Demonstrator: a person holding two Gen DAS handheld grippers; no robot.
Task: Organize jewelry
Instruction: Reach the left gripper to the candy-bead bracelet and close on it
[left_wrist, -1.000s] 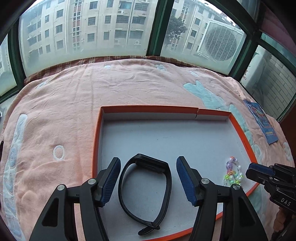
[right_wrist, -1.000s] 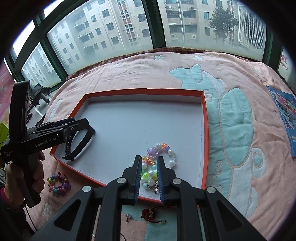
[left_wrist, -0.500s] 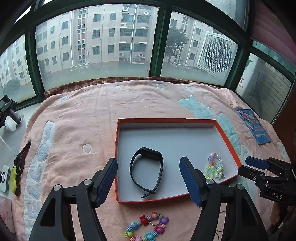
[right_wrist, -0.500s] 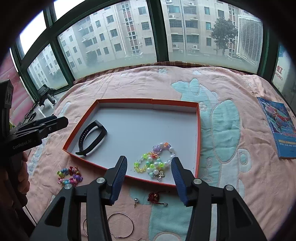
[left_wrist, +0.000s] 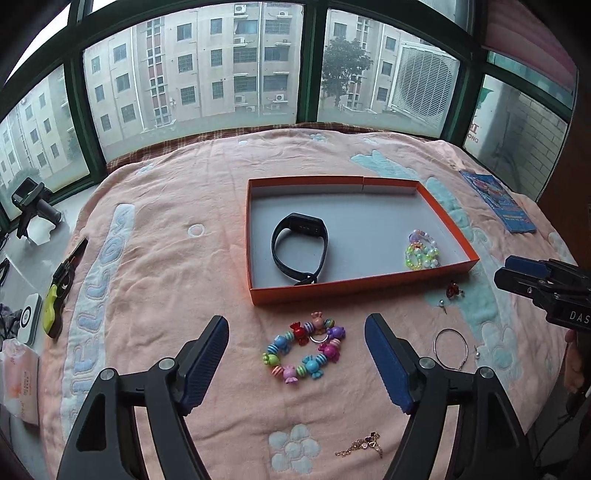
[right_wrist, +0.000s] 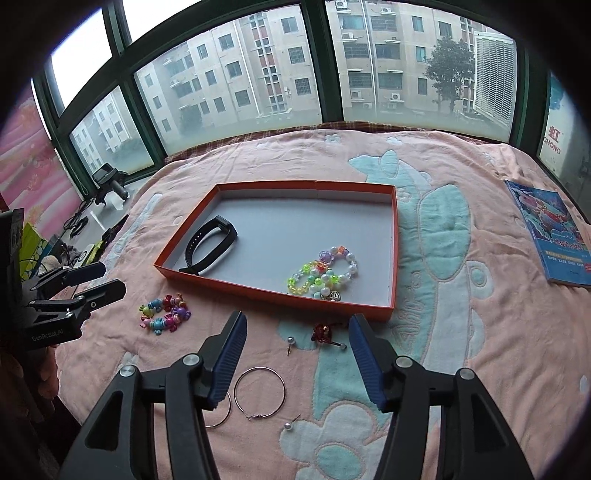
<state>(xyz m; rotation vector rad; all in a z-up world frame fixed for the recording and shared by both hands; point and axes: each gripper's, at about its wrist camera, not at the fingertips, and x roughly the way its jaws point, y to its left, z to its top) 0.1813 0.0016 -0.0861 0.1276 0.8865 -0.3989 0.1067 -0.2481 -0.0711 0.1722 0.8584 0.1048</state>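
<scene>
The left gripper (left_wrist: 295, 354) has its jaws wide apart and empty; they have just been opening, and nothing is between the pads. The right gripper (right_wrist: 297, 354) also stands open and empty, its jaws having just spread.

In the orange tray (left_wrist: 354, 286) already lie the black band (left_wrist: 299, 245) and the pearl bead bracelet (left_wrist: 423, 251). The candy bracelet (left_wrist: 306, 349) is outside on the blanket (left_wrist: 166, 258), at 6 o'clock from the tray, just in front of the left jaws.

I judge the risks are these. The soft blanket may be pinched together with the bracelet, so that the beads slip out. The thin hoop earrings (right_wrist: 260, 393) lie flat and are hard to get under. The small stud (right_wrist: 290, 343) and the red charm (right_wrist: 323, 332), near the right jaws, can be pushed into the folds and lost. The gold chain (left_wrist: 364, 445) may hang and catch on the tray rim.
</scene>
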